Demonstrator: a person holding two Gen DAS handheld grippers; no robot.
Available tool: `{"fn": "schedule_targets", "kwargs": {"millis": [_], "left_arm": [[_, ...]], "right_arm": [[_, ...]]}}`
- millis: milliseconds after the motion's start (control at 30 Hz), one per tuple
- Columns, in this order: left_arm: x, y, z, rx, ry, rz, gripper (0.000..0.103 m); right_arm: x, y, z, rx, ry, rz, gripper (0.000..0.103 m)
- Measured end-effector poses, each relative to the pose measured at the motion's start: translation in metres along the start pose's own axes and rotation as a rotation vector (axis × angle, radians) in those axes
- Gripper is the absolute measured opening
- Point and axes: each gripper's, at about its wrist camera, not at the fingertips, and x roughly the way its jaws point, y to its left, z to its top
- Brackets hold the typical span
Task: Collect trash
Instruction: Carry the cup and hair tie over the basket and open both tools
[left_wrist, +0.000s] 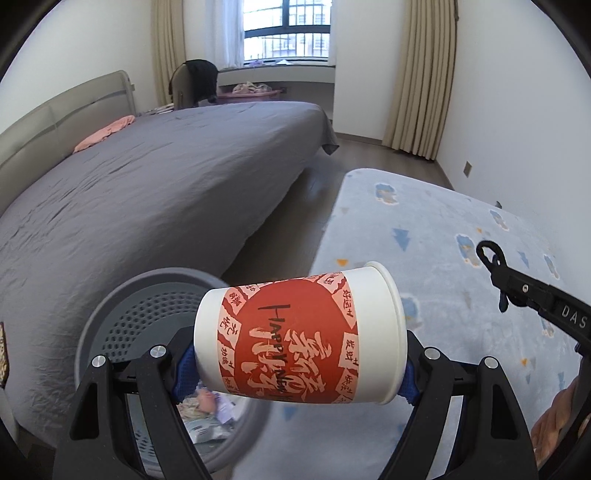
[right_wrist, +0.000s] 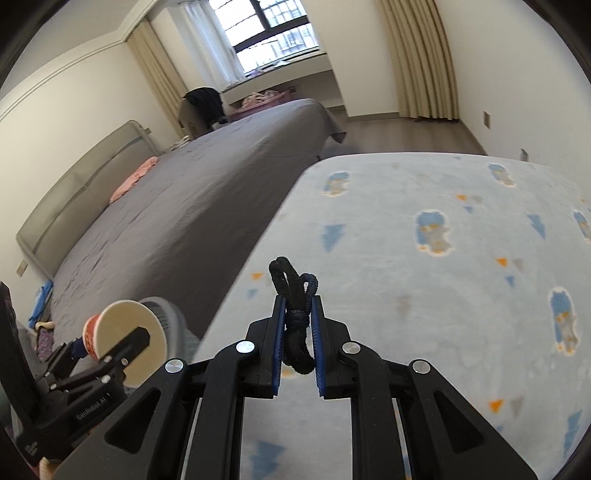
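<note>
Gripping a red-printed paper cup (left_wrist: 299, 332) sideways over the grey perforated bin (left_wrist: 147, 317), the left gripper (left_wrist: 295, 363) is risking a miss, while the right gripper (right_wrist: 298, 332) is pinching what is probably a black hair tie (right_wrist: 295, 314).

A red-and-white paper cup (left_wrist: 299, 336) lies sideways above the grey perforated bin (left_wrist: 155, 317); a black looped cord (right_wrist: 295, 314) stands upright.

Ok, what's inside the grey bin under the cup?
Crumpled paper and wrappers lie at the bottom of the grey bin. The paper cup and the left gripper holding it cover much of the opening.
</note>
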Motion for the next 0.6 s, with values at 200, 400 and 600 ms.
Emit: {"fn": "schedule_targets", "kwargs": {"millis": [200,400,600], "left_arm": [[-0.010,0.041,-0.006,-0.030,-0.003,0.052,0.078],[-0.016,0.080,-0.014,-0.048,-0.001,0.106,0.078],[-0.012,0.116,-0.028,-0.070,0.022,0.154,0.079]], "right_arm": [[0.017,0.054,-0.004,-0.073,0.017,0.057,0.014],[0.042,0.094,-0.012,-0.107,0.068,0.123,0.014],[0.065,0.133,-0.026,-0.171,0.122,0.174,0.014]]}}
